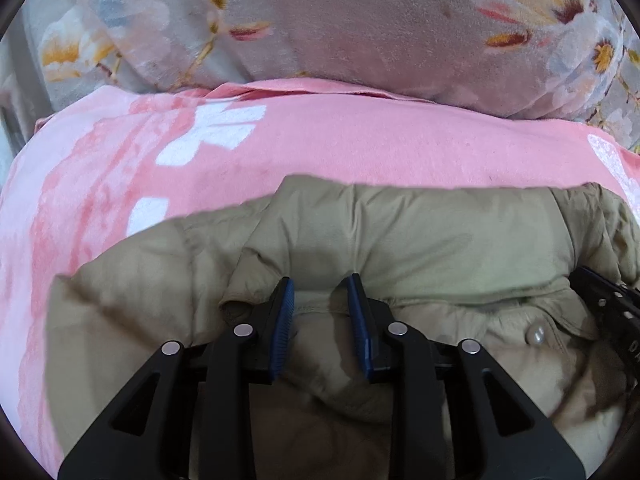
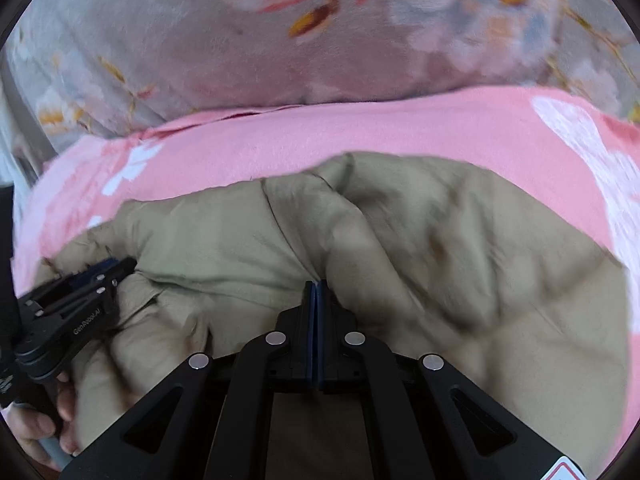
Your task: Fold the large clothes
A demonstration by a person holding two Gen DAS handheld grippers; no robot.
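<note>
Left gripper (image 1: 320, 292) is standing parted over the khaki jacket's (image 1: 420, 236) fold, right gripper (image 2: 317, 286) is pinching shut beside it; smoothing likely follows.

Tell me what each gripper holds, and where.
The right gripper seems to pinch a fold of the jacket; the left gripper is open, holding nothing.

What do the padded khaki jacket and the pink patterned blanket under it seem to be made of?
Padded khaki jacket: probably thin woven synthetic shell over filling; slight sheen, puffy quilted sections. Pink patterned blanket: likely soft fleece or flannel; matte, faintly fuzzy surface.
</note>
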